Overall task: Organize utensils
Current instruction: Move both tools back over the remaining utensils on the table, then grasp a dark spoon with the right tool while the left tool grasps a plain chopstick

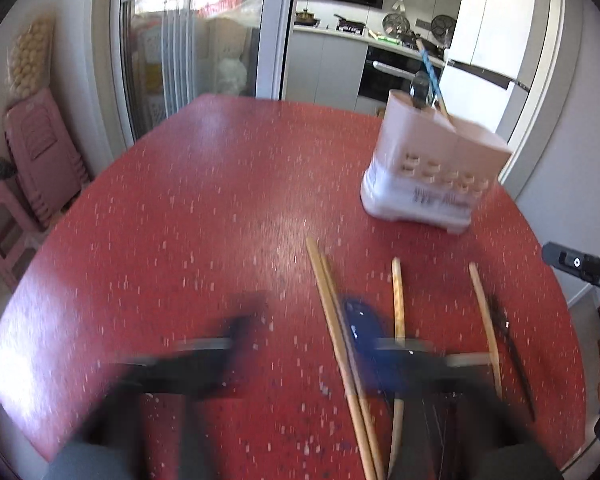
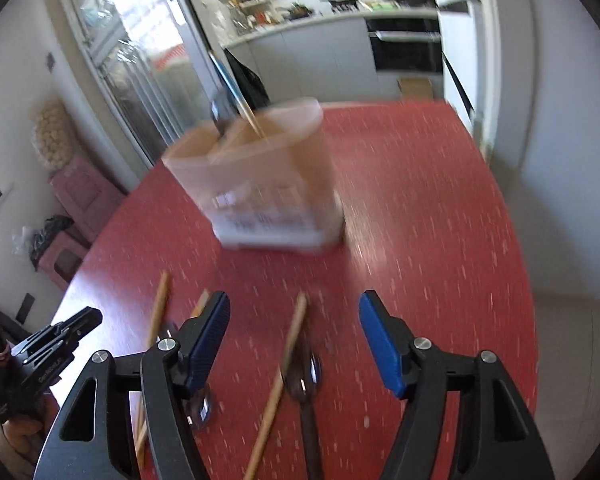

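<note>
A pale pink utensil holder (image 1: 432, 168) stands on the red table (image 1: 204, 208) at the far right; it also shows in the right wrist view (image 2: 260, 184). It holds a dark spoon and a blue-tipped chopstick (image 1: 430, 68). Wooden chopsticks (image 1: 336, 340) lie near the front edge, with a dark spoon (image 2: 302, 376) beside one chopstick (image 2: 284, 364). My left gripper (image 1: 300, 324) is blurred, open, low over the chopsticks. My right gripper (image 2: 294, 320) is open above the spoon and chopstick, holding nothing.
Pink plastic stools (image 1: 40, 152) stand stacked left of the table. A glass sliding door (image 1: 188, 32) and a kitchen counter (image 1: 340, 32) lie behind. The table's right edge (image 2: 528, 280) drops to the floor. The left gripper's body (image 2: 40, 364) shows at the right view's left edge.
</note>
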A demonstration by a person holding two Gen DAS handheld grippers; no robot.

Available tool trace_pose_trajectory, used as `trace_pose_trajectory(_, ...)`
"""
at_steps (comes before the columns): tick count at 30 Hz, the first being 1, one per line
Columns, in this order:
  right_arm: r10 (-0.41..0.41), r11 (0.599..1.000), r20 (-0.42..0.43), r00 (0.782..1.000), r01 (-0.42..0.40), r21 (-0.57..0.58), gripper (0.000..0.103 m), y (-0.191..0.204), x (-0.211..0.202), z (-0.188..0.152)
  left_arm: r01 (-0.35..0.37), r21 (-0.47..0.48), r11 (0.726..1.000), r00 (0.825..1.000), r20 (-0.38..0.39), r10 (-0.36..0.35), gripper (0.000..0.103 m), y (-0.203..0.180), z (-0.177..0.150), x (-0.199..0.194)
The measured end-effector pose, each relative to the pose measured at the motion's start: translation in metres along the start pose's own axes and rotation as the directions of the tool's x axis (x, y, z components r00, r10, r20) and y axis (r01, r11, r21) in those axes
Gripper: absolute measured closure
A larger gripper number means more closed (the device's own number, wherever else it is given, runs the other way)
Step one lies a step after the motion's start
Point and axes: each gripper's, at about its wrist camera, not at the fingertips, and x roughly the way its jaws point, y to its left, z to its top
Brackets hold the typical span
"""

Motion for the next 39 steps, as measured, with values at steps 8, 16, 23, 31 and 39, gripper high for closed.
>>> trace_pose_trajectory(8, -0.044, 0.998, -0.084, 0.995, 0.048, 0.043, 0.032, -0.012, 0.003, -0.040, -0.001, 0.035, 0.999, 0.999, -0.032, 0.002, 0.000, -0.012, -0.026, -0.002)
trace_pose_trajectory(16, -0.089, 0.994, -0.148, 0.985, 0.097, 0.047, 0.032, -0.018, 0.004, -0.061, 0.021, 0.094, 0.995, 0.994, -0.111, -0.010, 0.000, -0.026, -0.035, 0.013)
trace_pose_trajectory(23, -0.122, 0.992, -0.188, 0.975, 0.126, 0.009, 0.032, -0.018, 0.008, -0.071, 0.055, 0.161, 0.985, 0.991, -0.129, -0.034, 0.000, -0.044, -0.030, 0.019)
trace_pose_trajectory(31, -0.159, 0.987, -0.240, 0.958, 0.149, -0.059, 0.032, -0.007, 0.019, -0.074, 0.104, 0.225, 0.969, 0.981, -0.186, -0.062, 0.000, -0.058, -0.023, 0.034)
trace_pose_trajectory(39, -0.193, 0.979, -0.285, 0.939, 0.164, -0.122, 0.044, 0.007, 0.036, -0.071, 0.143, 0.266, 0.953, 0.966, -0.247, -0.076, 0.022, -0.065, -0.020, 0.047)
